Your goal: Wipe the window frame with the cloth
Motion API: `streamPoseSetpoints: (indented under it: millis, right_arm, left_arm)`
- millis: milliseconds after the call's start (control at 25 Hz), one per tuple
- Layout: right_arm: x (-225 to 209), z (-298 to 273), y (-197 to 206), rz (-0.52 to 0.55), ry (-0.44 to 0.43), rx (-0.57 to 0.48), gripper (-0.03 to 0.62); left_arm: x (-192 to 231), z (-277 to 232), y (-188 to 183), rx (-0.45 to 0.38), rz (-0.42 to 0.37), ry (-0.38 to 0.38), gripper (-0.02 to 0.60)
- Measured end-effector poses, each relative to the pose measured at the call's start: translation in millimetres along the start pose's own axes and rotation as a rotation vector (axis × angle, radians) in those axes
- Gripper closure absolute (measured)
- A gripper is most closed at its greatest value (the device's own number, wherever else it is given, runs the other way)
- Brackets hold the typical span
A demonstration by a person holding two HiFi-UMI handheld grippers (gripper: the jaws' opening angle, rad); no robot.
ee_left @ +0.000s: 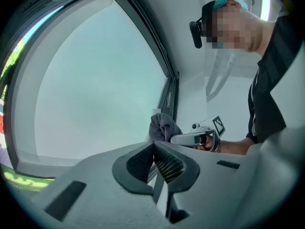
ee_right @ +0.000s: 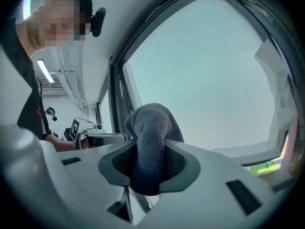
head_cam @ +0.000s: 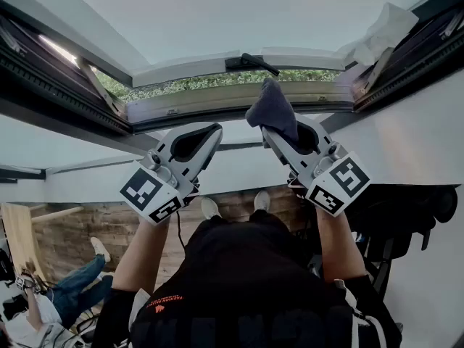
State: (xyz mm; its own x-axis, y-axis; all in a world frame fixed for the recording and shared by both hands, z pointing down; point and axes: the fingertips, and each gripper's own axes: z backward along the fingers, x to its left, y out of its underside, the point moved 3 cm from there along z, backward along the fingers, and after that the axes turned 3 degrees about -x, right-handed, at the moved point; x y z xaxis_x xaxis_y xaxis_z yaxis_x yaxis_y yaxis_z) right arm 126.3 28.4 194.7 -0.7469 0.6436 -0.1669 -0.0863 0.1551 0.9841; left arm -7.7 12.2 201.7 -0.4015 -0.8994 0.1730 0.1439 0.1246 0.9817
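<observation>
Two grippers: our right gripper (ee_right: 151, 149) pinches a bunched, knitted grey cloth (ee_right: 153, 125); our left gripper (ee_left: 153, 151) has its fingers pressed together

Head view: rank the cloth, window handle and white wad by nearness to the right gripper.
1. The cloth, clamped in the right gripper.
2. The handle, just above, on the sash.
3. The white wad, upper-right corner.

Count: 2 grippers, left gripper (head_cam: 212, 135) and right gripper (head_cam: 272, 132). 1 dark cloth (head_cam: 274, 106), 1 window frame (head_cam: 181, 106), 1 crumpled white sheet (head_cam: 378, 33). 1 other person (head_cam: 67, 288), bottom left.
</observation>
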Motion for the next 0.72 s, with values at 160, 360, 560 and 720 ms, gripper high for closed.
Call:
streamPoseSetpoints:
  millis: [160, 360, 560, 720]
  right_arm:
    - [3, -1, -1, 0.005, 0.010, -0.006, 0.488]
    - [20, -9, 4, 0.006, 0.040, -0.010, 0.482]
    - [41, -37, 21, 0.000, 0.008, 0.022, 0.482]
    - [63, -82, 43, -0.019, -0.073, 0.071, 0.482]
  left_arm:
    - [0, 0, 0, 0.009, -0.021, 0.019, 0.561]
    - [3, 15, -1, 0.014, -0.038, 0.046, 0.561]
    - [14, 47, 6, 0.023, -0.043, 0.012, 0.561]
    - [36, 91, 20, 0.041, -0.012, -0.087, 0.561]
